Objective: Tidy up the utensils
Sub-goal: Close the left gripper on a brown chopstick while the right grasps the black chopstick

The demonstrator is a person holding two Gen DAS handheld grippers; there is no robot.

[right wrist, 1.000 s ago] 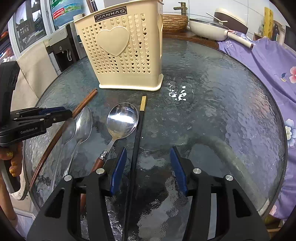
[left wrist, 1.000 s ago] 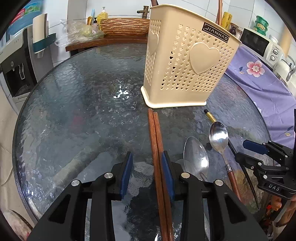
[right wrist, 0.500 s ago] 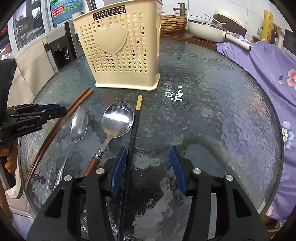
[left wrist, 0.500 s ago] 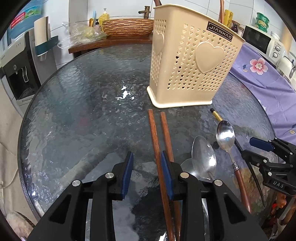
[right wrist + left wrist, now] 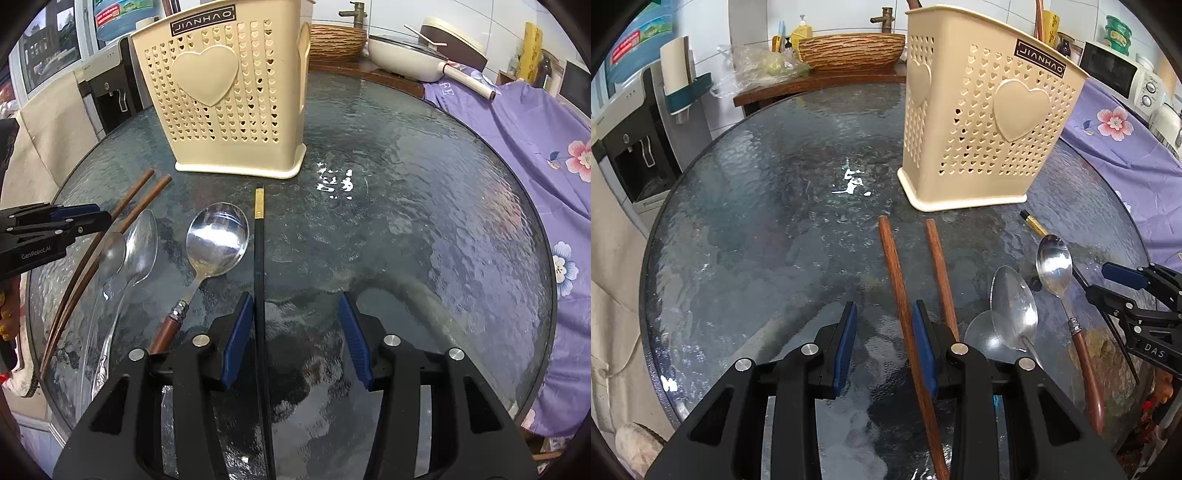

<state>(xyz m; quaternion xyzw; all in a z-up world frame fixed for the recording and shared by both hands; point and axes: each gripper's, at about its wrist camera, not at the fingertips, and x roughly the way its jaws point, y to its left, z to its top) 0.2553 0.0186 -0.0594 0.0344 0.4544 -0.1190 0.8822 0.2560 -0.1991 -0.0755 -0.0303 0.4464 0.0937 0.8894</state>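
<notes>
Left gripper (image 5: 882,341) angled downward, jaws apart; right gripper (image 5: 297,334) likewise, jaws closing.

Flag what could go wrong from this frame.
The left hand-held gripper has only one brown chopstick between its pads; the other brown chopstick lies outside and may be left. The right hand-held gripper, jaws closing, has the black chopstick against one pad, so it could skid on the glass table.

Both wrist views look steeply down, close over the desk (image 5: 746,236); left view faces from the left, right from the right. Shared: utensil holder (image 5: 990,122), spoons, chopsticks.
</notes>
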